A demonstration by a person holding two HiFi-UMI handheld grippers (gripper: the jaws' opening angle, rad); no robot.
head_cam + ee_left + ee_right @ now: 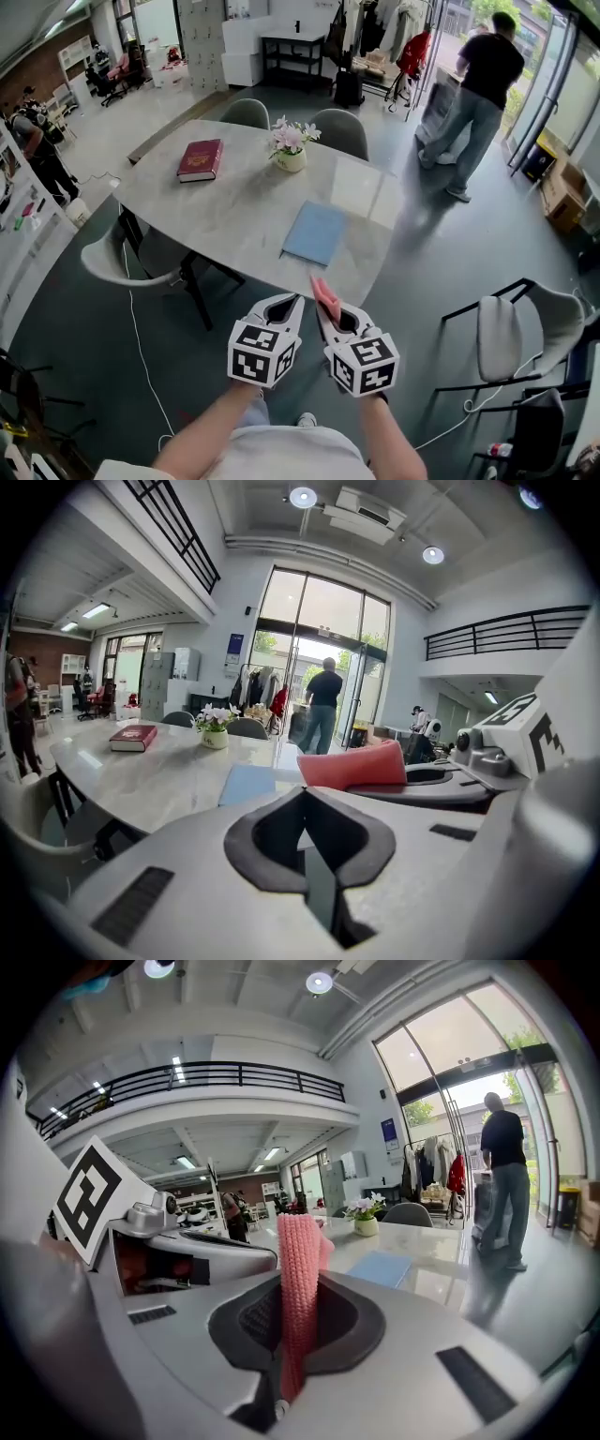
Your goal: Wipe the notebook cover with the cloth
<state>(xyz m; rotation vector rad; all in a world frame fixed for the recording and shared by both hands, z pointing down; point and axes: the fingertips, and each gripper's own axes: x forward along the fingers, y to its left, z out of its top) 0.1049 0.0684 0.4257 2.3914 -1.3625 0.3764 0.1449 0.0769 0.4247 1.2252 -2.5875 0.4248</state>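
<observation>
Right gripper [298, 1333] clamped tight on the pink cloth [300, 1265], which stands up from between its jaws; left gripper [306, 860] pinched closed on nothing, just beside it. Both hang off the worktop's [230, 211] near edge, the blue notebook [316, 232] flat beyond them

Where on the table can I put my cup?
Biggest bare patch: the table middle, between the red book, the flower pot and the blue notebook. Also the left end near the book. Crowded: the near edge by the notebook, where the right tongs hold the pink cloth.
</observation>
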